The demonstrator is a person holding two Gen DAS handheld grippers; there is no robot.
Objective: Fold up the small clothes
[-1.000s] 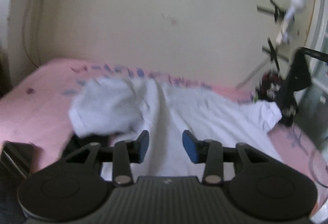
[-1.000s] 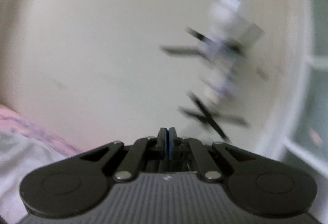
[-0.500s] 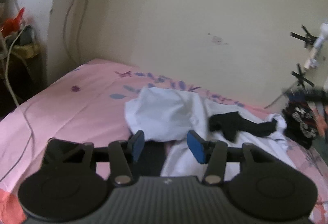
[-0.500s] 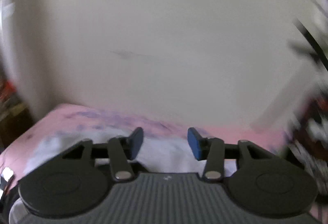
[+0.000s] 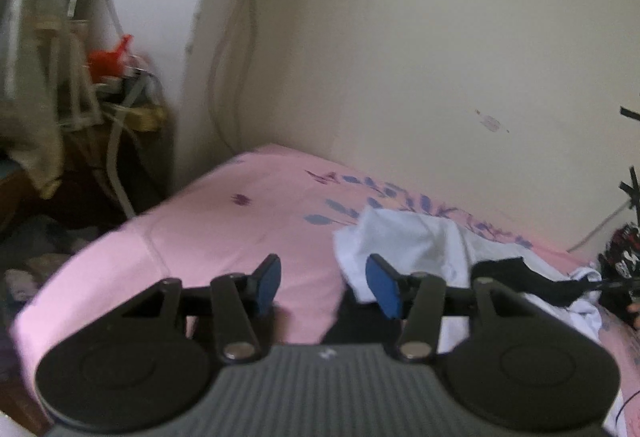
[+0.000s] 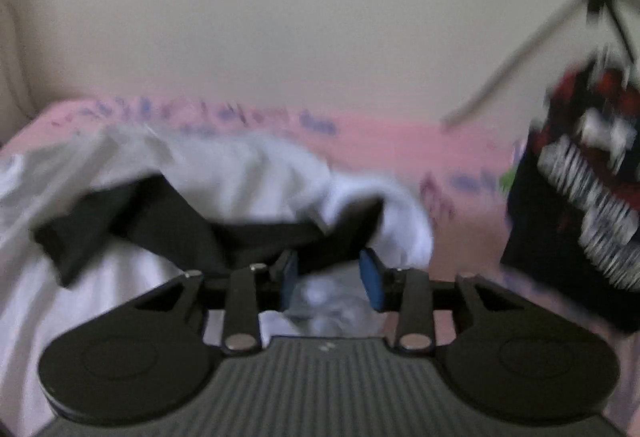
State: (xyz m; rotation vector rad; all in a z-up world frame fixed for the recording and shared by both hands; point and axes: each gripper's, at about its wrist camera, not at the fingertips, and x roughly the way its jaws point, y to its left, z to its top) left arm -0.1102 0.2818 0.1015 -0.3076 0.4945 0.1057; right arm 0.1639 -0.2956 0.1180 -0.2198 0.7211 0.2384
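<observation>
Right hand-held gripper (image 6: 330, 279), shut a second ago, dropped over black garment (image 6: 172, 225); jaws narrowing, empty. Left hand-held gripper (image 5: 326, 287) half-open, empty, swung left over pink bed (image 5: 224, 233).

Right tongs (image 6: 329, 279), parted, nothing gripped; black garment (image 6: 168, 225) just ahead on white cloth (image 6: 256, 169); patterned dark garment (image 6: 576, 197) right; pink bed (image 6: 380, 141).

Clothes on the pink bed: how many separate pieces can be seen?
3: a white garment spread mid-bed, a black piece on it, and a dark printed garment at right. More may be hidden.
</observation>
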